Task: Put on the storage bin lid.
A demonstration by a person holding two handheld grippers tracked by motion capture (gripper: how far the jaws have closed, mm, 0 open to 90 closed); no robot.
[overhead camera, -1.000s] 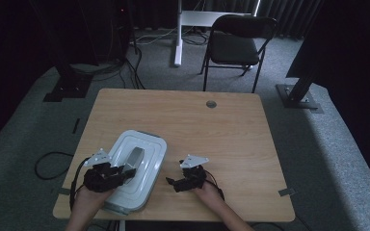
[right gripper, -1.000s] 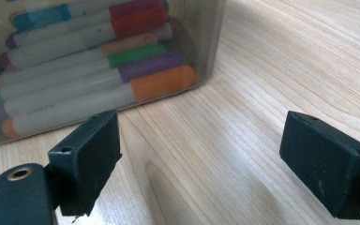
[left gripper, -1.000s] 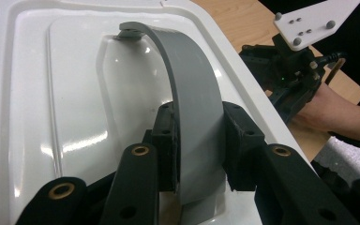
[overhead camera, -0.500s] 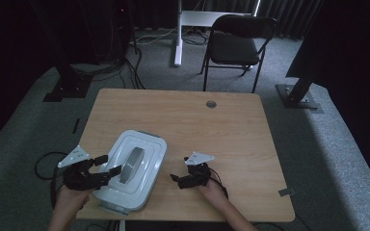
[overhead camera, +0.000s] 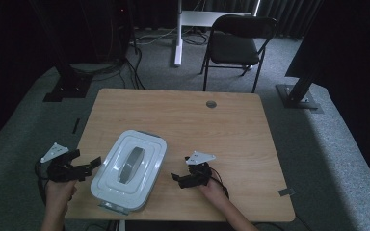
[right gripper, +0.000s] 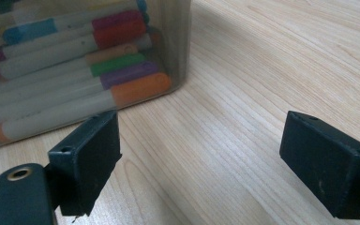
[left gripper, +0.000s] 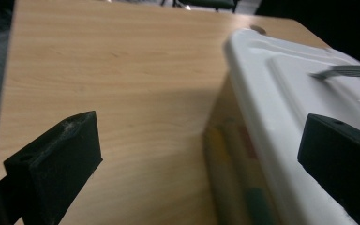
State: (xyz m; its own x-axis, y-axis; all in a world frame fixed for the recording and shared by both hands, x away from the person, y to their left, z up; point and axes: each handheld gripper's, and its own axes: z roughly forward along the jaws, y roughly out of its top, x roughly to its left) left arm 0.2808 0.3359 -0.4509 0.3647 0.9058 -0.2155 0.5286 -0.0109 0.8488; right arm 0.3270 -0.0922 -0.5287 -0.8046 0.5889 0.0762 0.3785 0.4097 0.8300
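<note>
A clear box with a white lid (overhead camera: 147,149) and a grey handle (overhead camera: 134,161) sits at the front left of the wooden table (overhead camera: 221,134). Through its wall (right gripper: 178,42) I see several coloured markers (right gripper: 75,70). My left gripper (overhead camera: 89,165) hovers at the table's left edge beside the box, with its tips pointing at the box's side. Its jaws have just been opening and stand wide, with nothing pressed between them (left gripper: 201,140); the lid (left gripper: 281,93) lies just ahead. My right gripper (overhead camera: 179,173) rests open to the right of the box, empty (right gripper: 204,140).
A cable hole (overhead camera: 211,103) sits near the table's far edge. Behind the table stand a black chair (overhead camera: 236,45), a white post (overhead camera: 178,33) and dark stand bases (overhead camera: 298,91) on grey carpet. Bare wood stretches across the right half of the table.
My left gripper has moved left, off the lid to the table's left edge, and its jaws have opened. The right gripper and the box have stayed put.
</note>
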